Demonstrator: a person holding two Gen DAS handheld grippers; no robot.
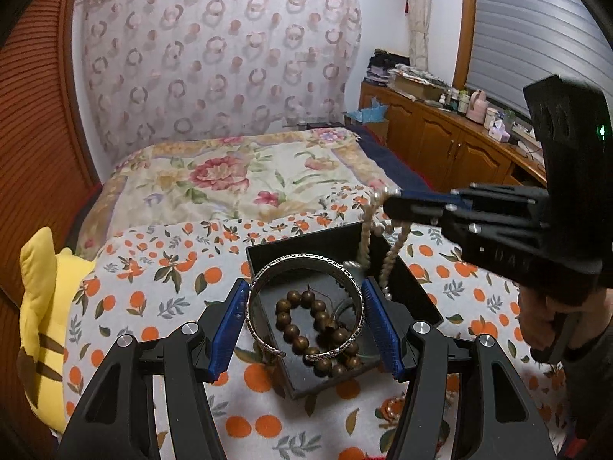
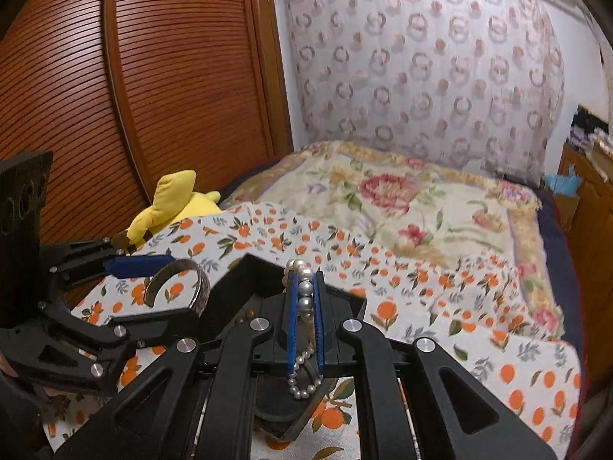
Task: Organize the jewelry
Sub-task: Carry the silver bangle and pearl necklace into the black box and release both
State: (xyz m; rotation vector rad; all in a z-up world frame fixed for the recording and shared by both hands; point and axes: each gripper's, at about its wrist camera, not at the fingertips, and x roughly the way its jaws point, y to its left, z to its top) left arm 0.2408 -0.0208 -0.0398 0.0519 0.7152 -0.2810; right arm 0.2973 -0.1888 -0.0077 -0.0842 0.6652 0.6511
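Bangle (image 1: 304, 306) gripped between my left fingers (image 1: 230, 326), low centre of frame, over the black box (image 1: 413, 295) on the bed; right fingers (image 2: 292, 322) clenched on pearl strand (image 2: 305, 291), dangling into it.

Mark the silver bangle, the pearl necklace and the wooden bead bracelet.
silver bangle (image 1: 306, 262): left wrist view, far side of the band.
pearl necklace (image 2: 305, 288): right wrist view, a pearl between the pads.
wooden bead bracelet (image 1: 291, 331): left wrist view, a bead inside the box.
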